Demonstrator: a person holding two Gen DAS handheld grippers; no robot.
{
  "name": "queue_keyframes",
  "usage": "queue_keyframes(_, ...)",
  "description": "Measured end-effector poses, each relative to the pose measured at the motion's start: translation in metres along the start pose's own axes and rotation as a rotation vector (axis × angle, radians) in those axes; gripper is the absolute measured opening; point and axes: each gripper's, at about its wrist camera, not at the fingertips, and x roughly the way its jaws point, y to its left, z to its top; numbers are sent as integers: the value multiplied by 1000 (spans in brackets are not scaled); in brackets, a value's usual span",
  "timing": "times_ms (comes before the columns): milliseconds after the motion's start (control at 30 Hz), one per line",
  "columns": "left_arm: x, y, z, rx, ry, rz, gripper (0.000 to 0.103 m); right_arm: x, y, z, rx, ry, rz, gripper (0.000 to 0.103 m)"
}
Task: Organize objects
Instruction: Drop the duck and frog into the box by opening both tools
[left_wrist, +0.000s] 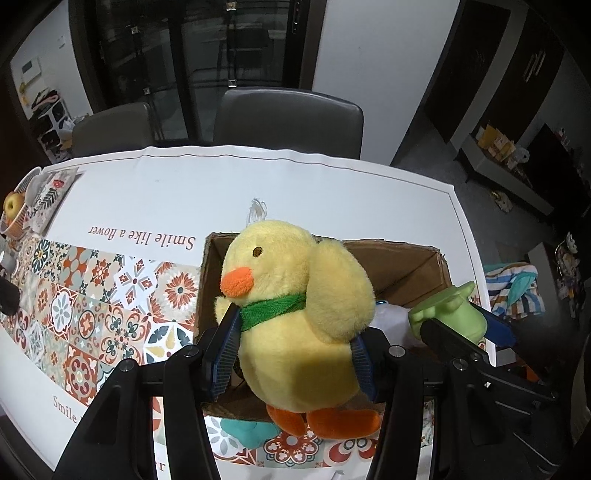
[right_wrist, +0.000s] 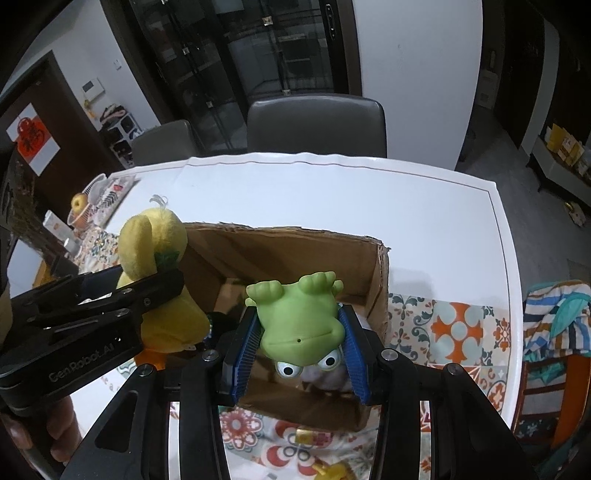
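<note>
My left gripper (left_wrist: 291, 354) clamps a plump yellow plush duck (left_wrist: 295, 314) by its lower body, the ribbed blue pads (left_wrist: 221, 354) pressing into the soft pile on both flanks. The duck is fuzzy and rounded, with a stubby orange felt beak, a small dark bead eye, a green fleece scarf around its neck, floppy wings and flat orange feet, plus a thin white hanging loop on its crown. I hold it above the near-left corner of an open brown cardboard box (left_wrist: 399, 266) with raw, ragged cut edges and bare corrugated walls.

My right gripper (right_wrist: 301, 354) is closed on a smooth, matte green rubber frog (right_wrist: 301, 321), squeezed between its own blue ribbed pads. The frog hangs upside down, its bulging white eyes with black pupils toward the camera and its knobby webbed feet pointing away, over the box's open top. Something pale and crumpled lies on the box floor; I cannot tell what it is.

The box stands on a glossy white table (right_wrist: 332, 192) covered partly by a mat (left_wrist: 92, 295) printed with ornate orange, teal and grey tile motifs. Two grey padded chairs (left_wrist: 288, 118) stand at the far edge.
</note>
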Motion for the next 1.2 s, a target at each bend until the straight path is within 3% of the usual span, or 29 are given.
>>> queue_keyframes(300,15,-2,-1,16,45,-8,54,18,-6,2,83,31,6,44)
queue_keyframes(433,15,1,-1,10,47,-1,61,20,-6,2,121,29,2,50)
queue_keyframes(700,9,6,-8,9,44,15,64,12,-6,0,235,-9,-22,51)
queue_keyframes(1200,-29,14,-29,12,-8,16,67,-23,5,-10,294,-107,-71,52)
